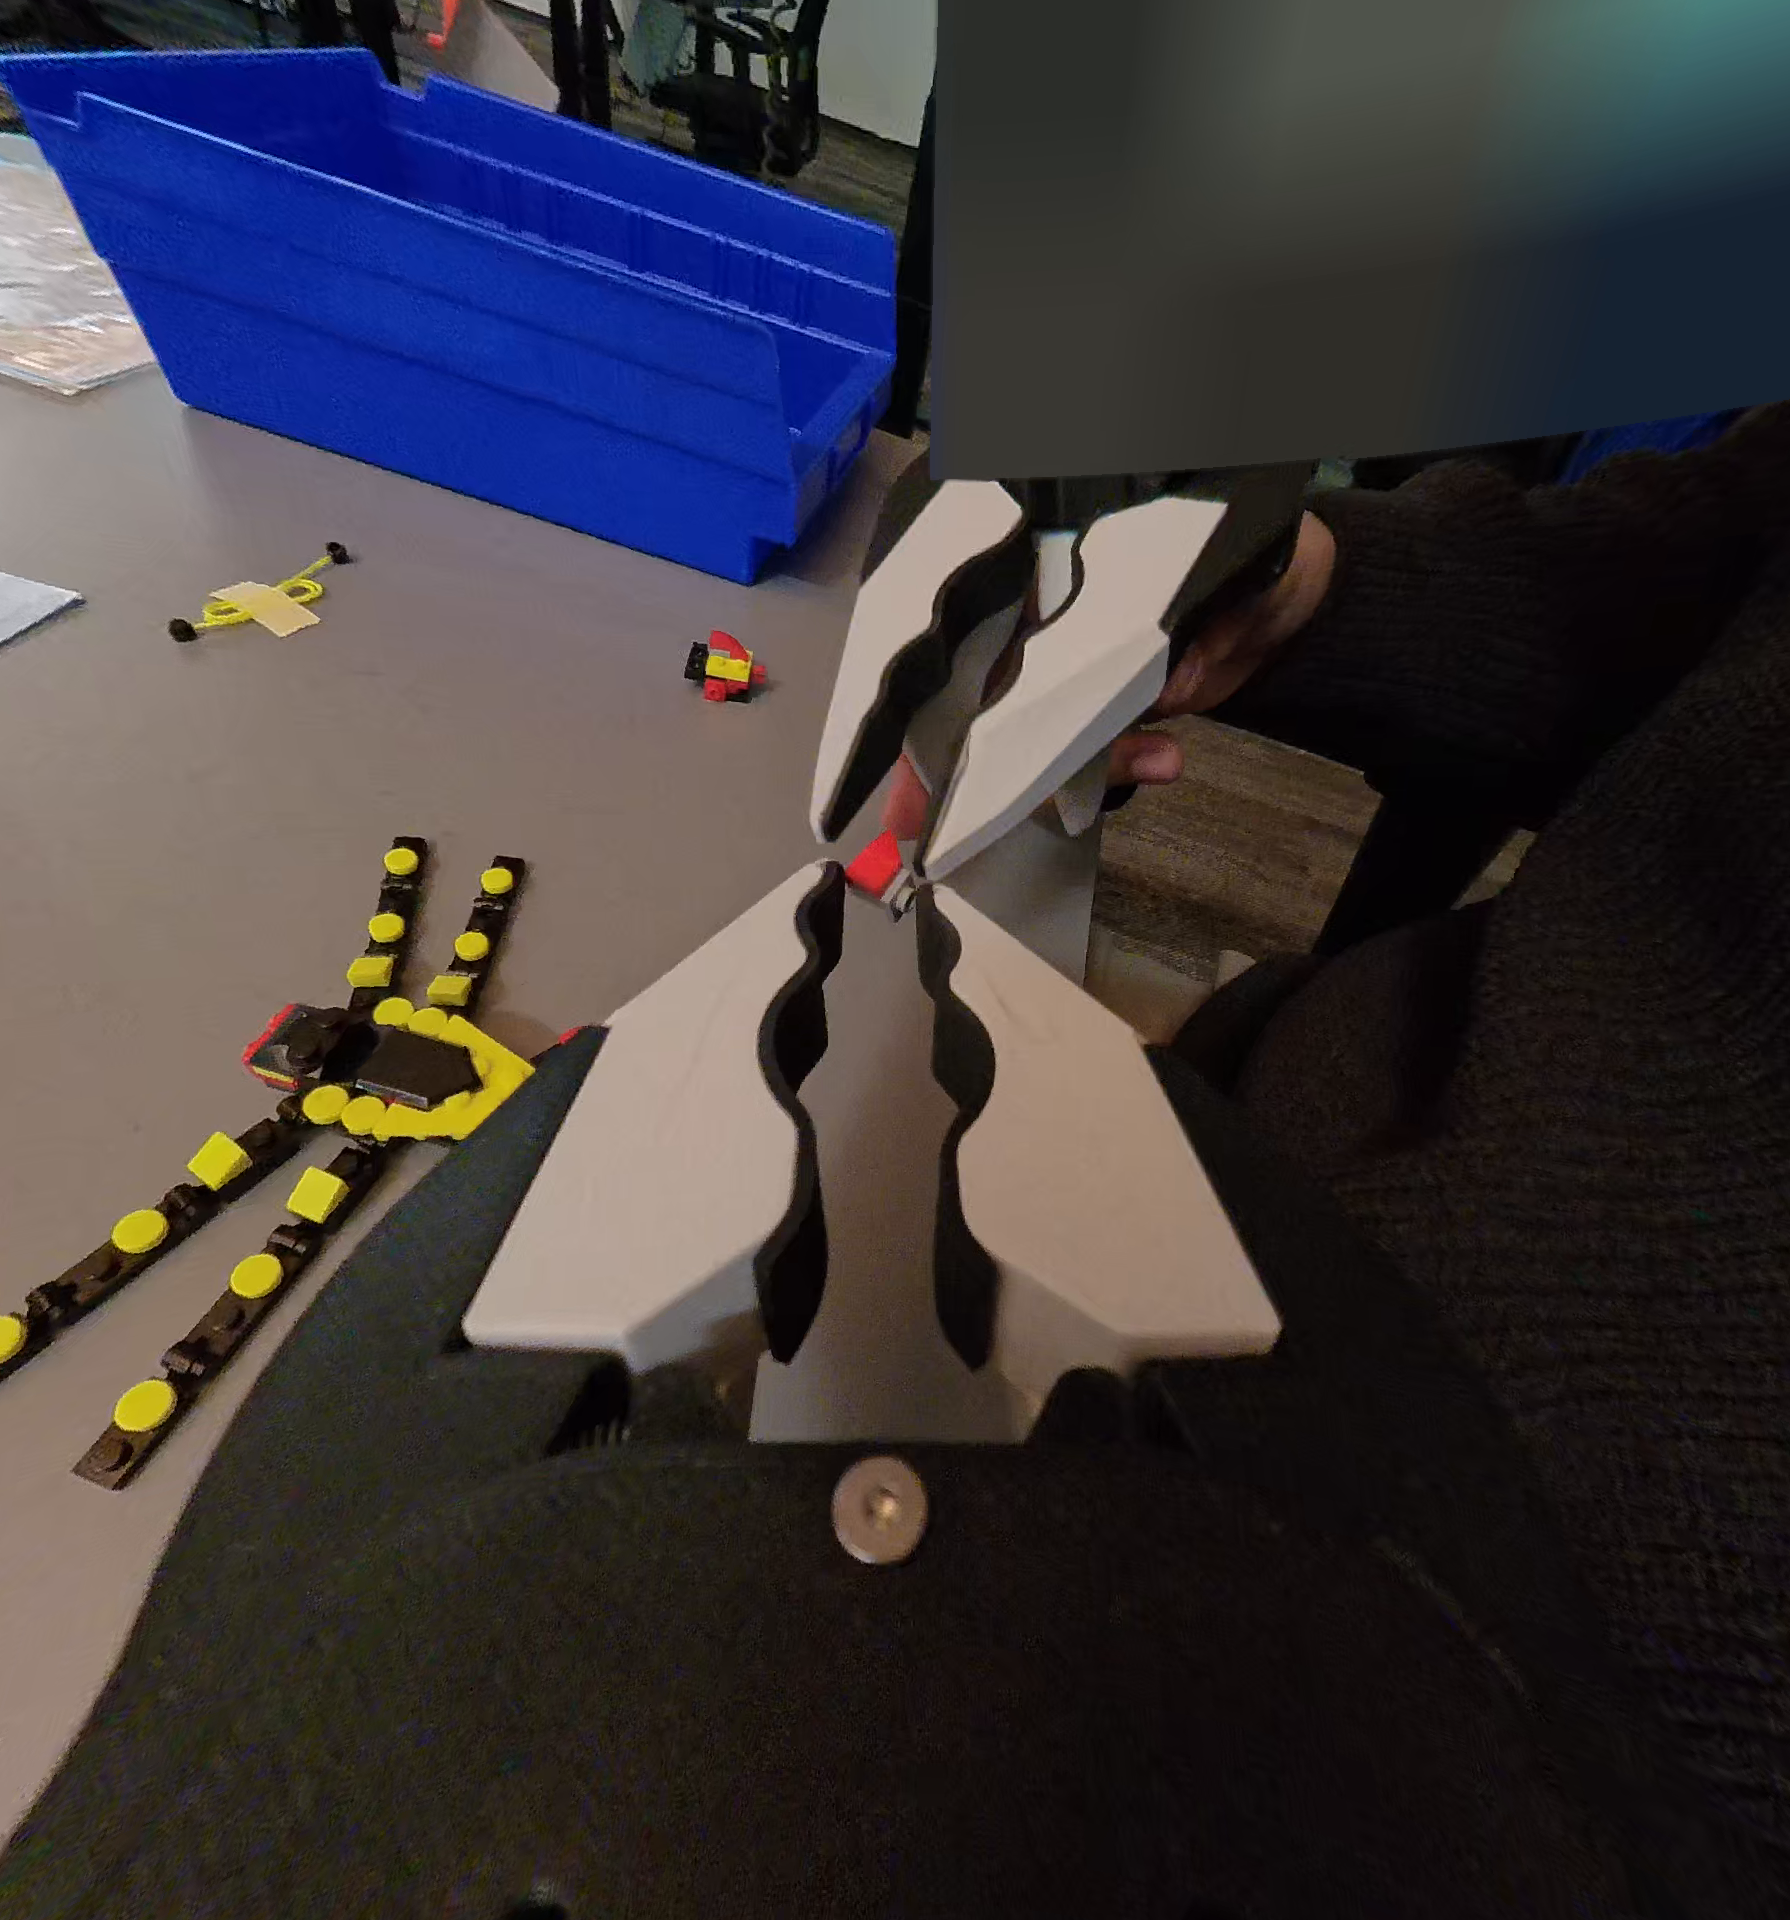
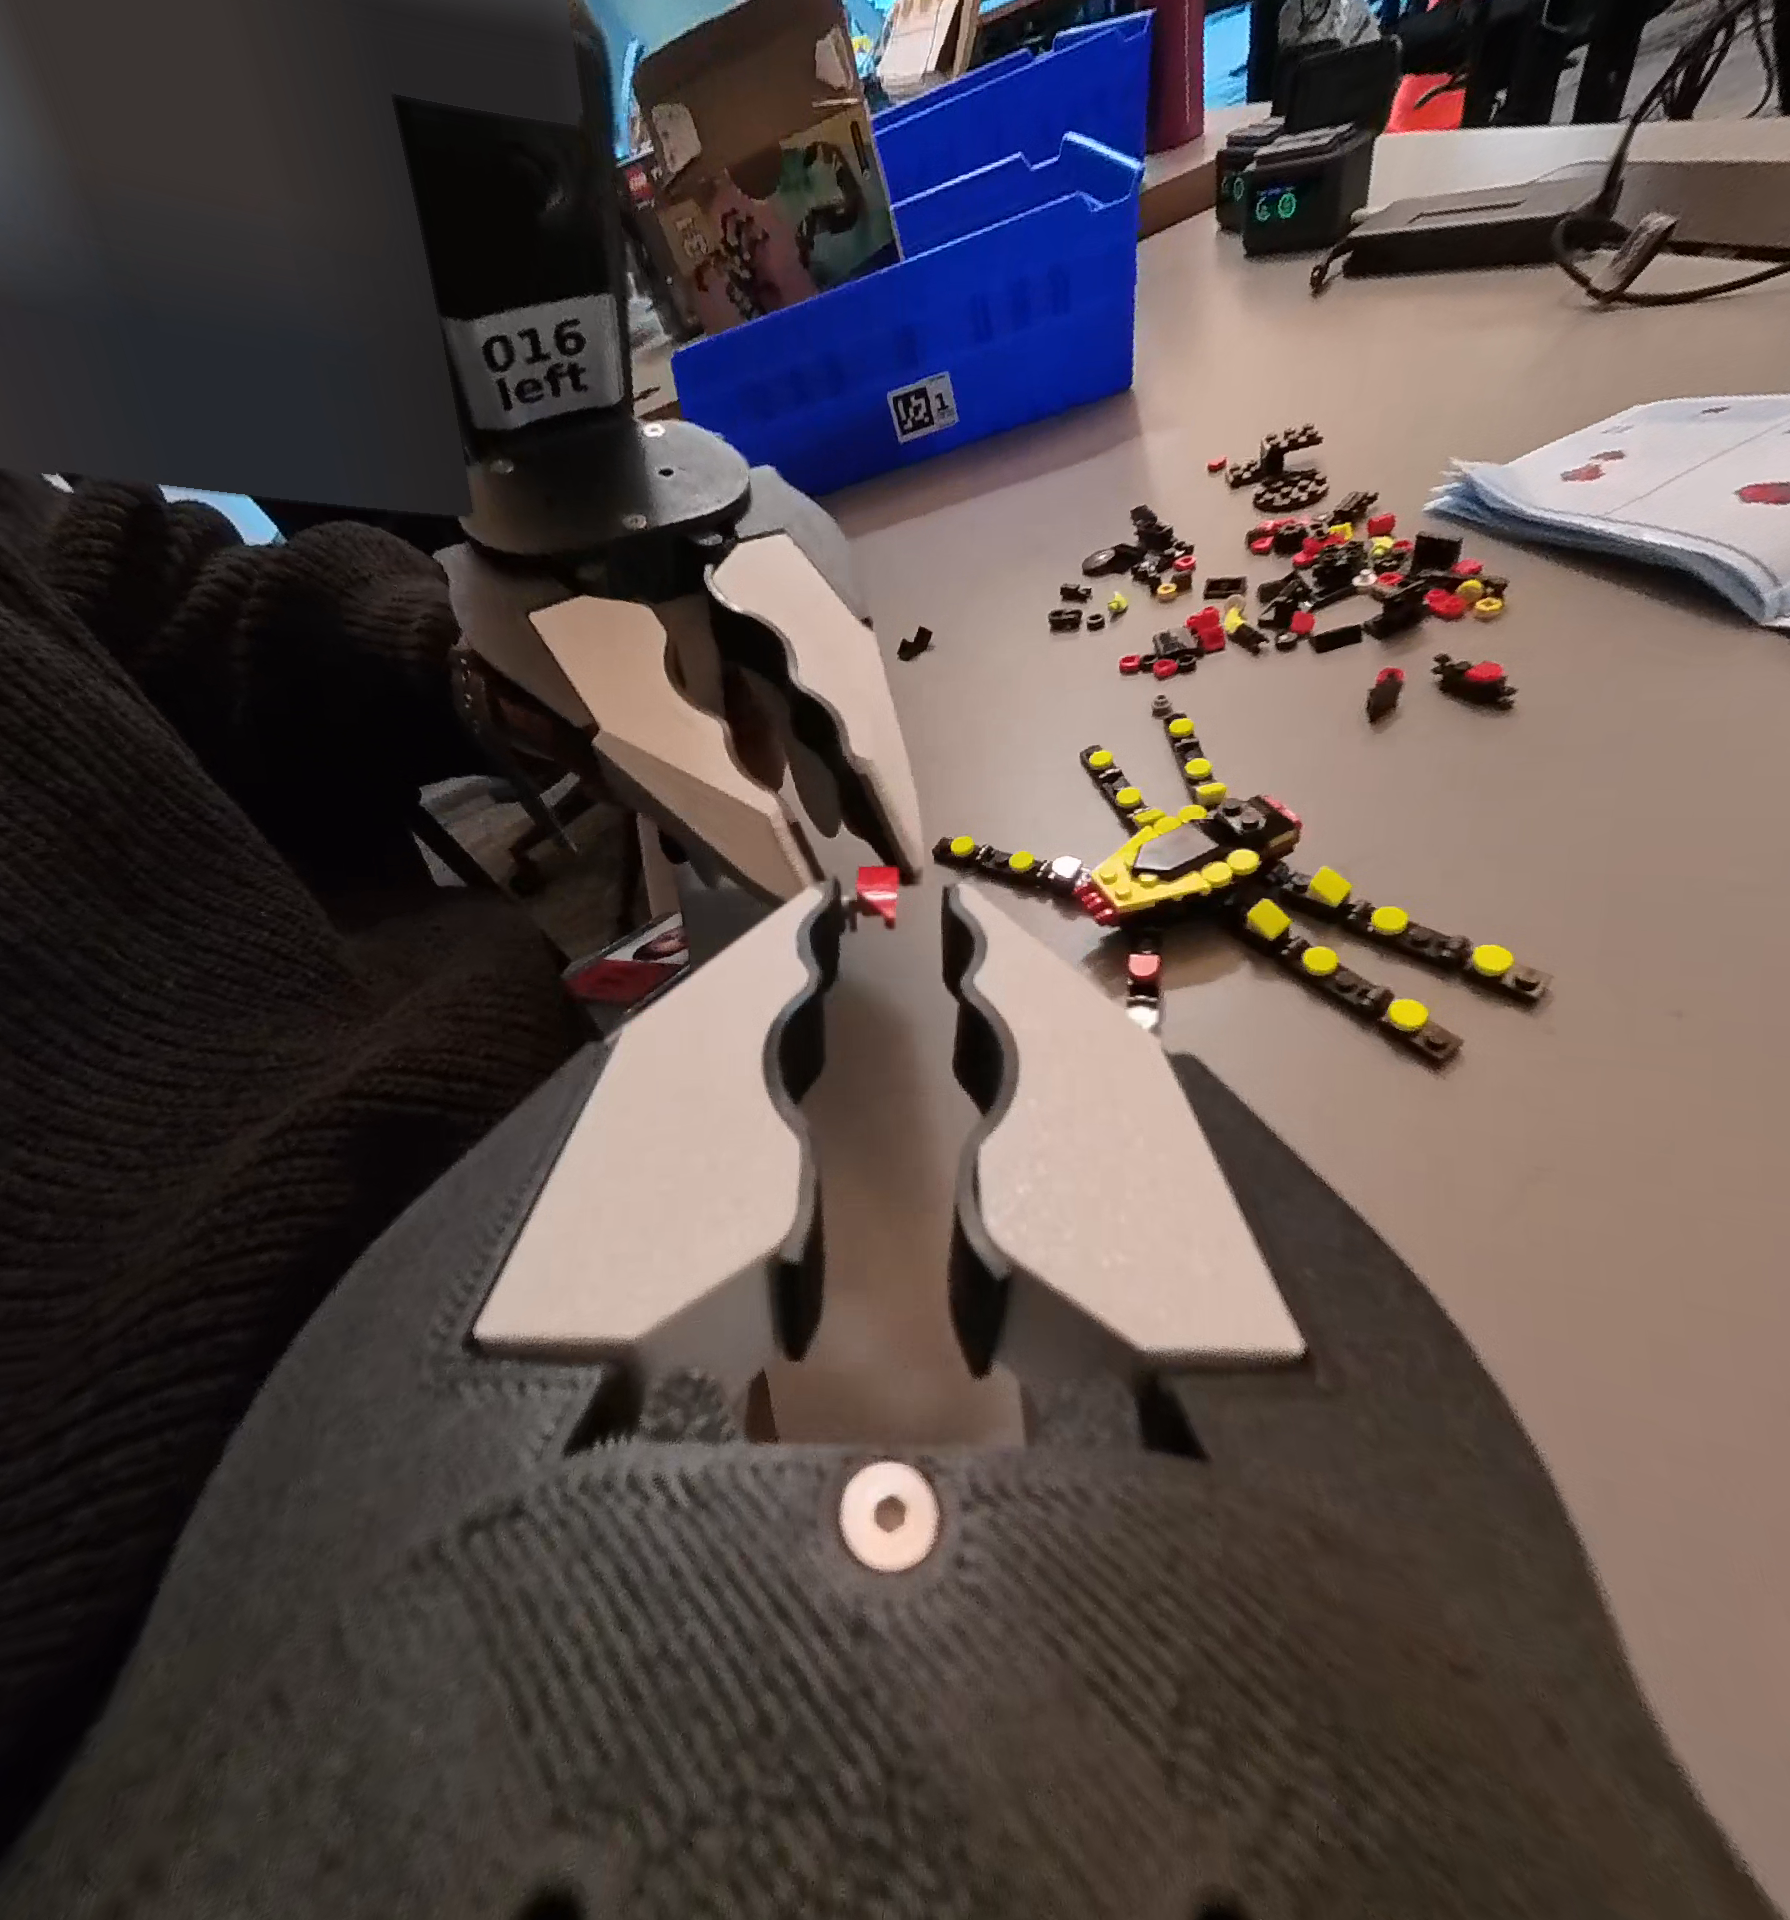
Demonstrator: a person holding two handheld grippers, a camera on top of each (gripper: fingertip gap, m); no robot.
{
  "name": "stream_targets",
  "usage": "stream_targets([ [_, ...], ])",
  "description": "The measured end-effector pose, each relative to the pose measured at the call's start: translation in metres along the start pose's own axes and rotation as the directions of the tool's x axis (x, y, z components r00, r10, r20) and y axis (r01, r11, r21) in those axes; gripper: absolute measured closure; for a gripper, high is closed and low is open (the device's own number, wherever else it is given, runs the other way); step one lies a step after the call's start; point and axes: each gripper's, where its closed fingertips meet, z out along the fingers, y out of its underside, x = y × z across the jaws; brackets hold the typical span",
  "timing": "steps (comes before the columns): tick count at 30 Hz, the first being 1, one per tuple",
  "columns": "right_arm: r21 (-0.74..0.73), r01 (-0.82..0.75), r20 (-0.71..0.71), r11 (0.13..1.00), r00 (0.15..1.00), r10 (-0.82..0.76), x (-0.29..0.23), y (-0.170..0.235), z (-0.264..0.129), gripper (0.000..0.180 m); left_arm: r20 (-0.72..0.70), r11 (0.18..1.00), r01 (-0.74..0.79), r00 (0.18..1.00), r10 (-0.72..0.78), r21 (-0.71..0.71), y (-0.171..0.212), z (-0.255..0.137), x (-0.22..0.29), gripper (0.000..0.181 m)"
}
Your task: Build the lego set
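Observation:
A small red piece (image 1: 875, 860) with a grey bit on it is held in the air at the table's near edge. My left gripper (image 1: 875, 885) is shut on it at the fingertips. My right gripper (image 2: 886, 894) faces it tip to tip, jaws slightly apart around the same red piece (image 2: 878, 885), with a gap on one side. The right gripper (image 1: 878, 847) comes in from above in the left wrist view. A black and yellow spider-like model (image 1: 403, 1070) lies flat on the table; it also shows in the right wrist view (image 2: 1182, 862).
A blue bin (image 1: 475, 312) stands at the back. A small red and yellow assembly (image 1: 725, 665) and a yellow string (image 1: 257, 603) lie near it. A pile of loose pieces (image 2: 1317, 592), a booklet (image 2: 1680, 499) and cables (image 2: 1649, 249) lie to the right. A dark sleeve is beside the grippers. My two grippers' fingertips are within a few centimetres of each other.

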Motion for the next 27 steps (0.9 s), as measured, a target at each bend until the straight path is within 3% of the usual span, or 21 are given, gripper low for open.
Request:
stream_targets([
  [27, 0.007, -0.036, 0.006, 0.999, 0.999, 0.036, 0.0041, 0.0001, -0.0022, 0.165, -0.020, 0.999, 0.047, 0.999, -0.046, 0.018, 0.0003, -0.0009, -0.0049, 0.169],
])
